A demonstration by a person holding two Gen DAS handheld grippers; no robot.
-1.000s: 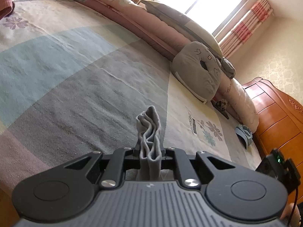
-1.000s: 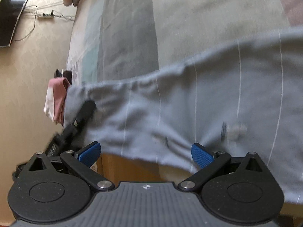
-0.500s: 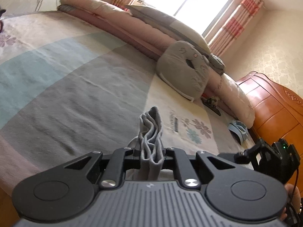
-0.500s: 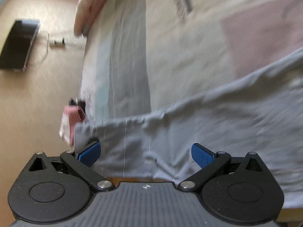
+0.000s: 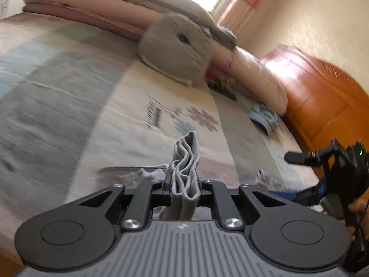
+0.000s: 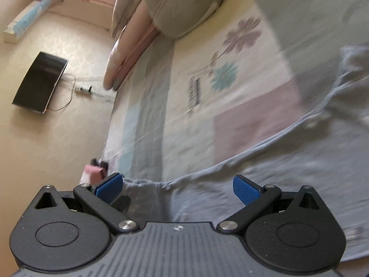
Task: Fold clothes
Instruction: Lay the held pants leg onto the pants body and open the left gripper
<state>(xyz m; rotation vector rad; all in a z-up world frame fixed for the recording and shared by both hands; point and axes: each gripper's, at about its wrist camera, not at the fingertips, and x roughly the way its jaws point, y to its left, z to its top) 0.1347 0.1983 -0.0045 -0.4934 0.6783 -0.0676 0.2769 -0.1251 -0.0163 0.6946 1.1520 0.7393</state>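
Note:
A grey-blue garment (image 5: 184, 154) is bunched into folds that stick up between my left gripper's fingers. My left gripper (image 5: 184, 184) is shut on this bunch, above the patchwork bedcover (image 5: 69, 92). The rest of the garment (image 6: 276, 173) hangs stretched across the right wrist view, blurred. My right gripper (image 6: 177, 189) stands open, blue pads (image 6: 245, 190) wide apart, with the garment's edge below and ahead of them and nothing pressed. In the left wrist view the right gripper (image 5: 290, 175) shows at the right edge, held by a hand.
A round grey cushion (image 5: 175, 53) and rolled pink quilts (image 5: 80, 7) lie along the bed's far side. An orange wooden headboard (image 5: 322, 97) stands at the right, a small blue cloth (image 5: 263, 115) near it. A pink garment (image 6: 92, 173) sits at the bed's edge.
Both grippers have swept across the bed toward the flower patch and the headboard. The left one still holds the bunch. The right gripper has come further into the left wrist view.

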